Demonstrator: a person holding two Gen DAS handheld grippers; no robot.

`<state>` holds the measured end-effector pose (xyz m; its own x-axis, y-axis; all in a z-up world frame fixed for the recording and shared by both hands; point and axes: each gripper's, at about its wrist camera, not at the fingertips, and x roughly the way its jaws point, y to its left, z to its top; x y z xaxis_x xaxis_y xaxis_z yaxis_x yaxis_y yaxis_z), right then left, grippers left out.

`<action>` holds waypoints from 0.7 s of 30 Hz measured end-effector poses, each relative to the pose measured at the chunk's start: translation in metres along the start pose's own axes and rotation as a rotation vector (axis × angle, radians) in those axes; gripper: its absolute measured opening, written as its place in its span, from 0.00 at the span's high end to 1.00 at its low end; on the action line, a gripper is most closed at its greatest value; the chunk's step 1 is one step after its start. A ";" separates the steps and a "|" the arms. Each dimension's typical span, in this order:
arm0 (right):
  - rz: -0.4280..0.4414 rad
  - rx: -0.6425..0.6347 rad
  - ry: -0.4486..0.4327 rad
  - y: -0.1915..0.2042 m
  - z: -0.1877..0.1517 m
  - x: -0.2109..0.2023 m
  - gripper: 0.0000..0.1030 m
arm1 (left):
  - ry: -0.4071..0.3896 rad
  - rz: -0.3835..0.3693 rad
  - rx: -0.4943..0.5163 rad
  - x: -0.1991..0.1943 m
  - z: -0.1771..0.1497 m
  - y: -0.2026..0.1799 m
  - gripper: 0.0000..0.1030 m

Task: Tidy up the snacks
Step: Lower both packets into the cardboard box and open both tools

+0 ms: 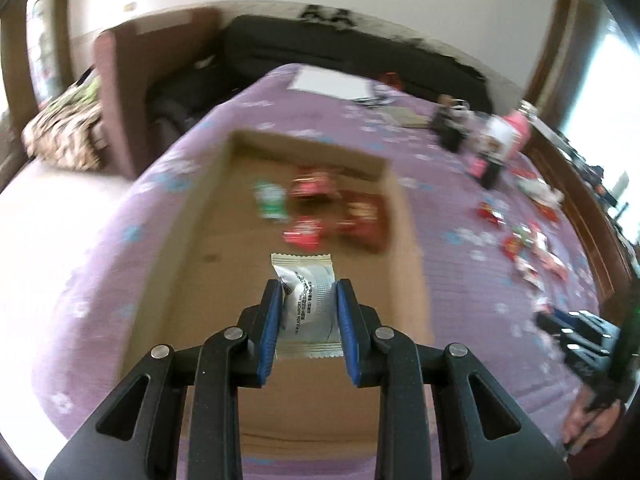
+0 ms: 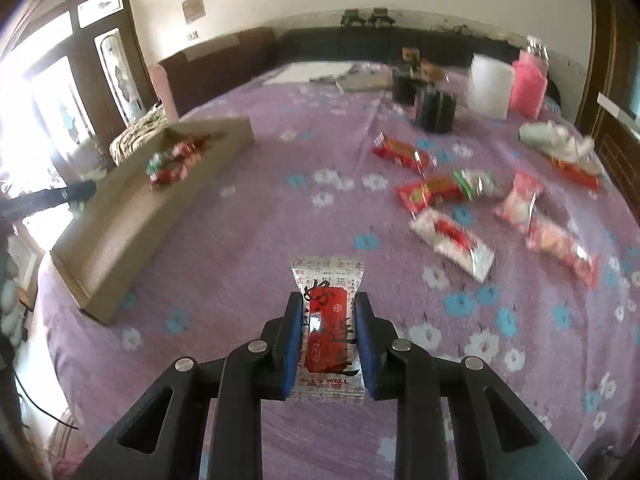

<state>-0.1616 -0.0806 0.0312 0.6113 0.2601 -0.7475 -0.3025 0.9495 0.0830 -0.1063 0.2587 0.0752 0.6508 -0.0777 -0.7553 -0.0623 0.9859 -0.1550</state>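
- Left gripper (image 1: 306,292) pinches a white snack packet (image 1: 306,280) over the cardboard box (image 1: 224,216), frame centre.
- Right gripper (image 2: 328,312) pinches a red-and-white packet (image 2: 328,280) above the purple bedspread (image 2: 260,216), lower centre.

Silver-white snack packet (image 1: 306,300) above open cardboard box (image 1: 240,240); red-and-clear snack packet (image 2: 328,320) above purple bedspread.

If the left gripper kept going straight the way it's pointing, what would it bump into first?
Probably the bare floor of the cardboard box. The left gripper, shut on a white snack packet, points down into the box, short of the red and green snack packets further in. Depth is hard to judge here.
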 end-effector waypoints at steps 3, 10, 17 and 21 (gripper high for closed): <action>0.032 -0.019 -0.019 0.017 0.018 -0.005 0.75 | 0.018 0.038 -0.014 0.013 0.006 0.018 0.76; 0.172 -0.065 0.009 0.080 0.066 0.020 0.76 | 0.071 0.044 -0.036 0.059 0.035 0.031 0.76; 0.221 -0.142 0.061 0.147 0.096 0.069 0.76 | 0.093 0.068 -0.055 0.093 0.067 0.035 0.75; 0.228 -0.175 0.095 0.172 0.102 0.092 0.76 | 0.101 0.027 -0.105 0.101 0.077 0.044 0.75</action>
<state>-0.0831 0.1245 0.0442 0.4442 0.4377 -0.7817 -0.5506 0.8217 0.1472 0.0152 0.3053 0.0412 0.5690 -0.0707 -0.8193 -0.1615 0.9673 -0.1957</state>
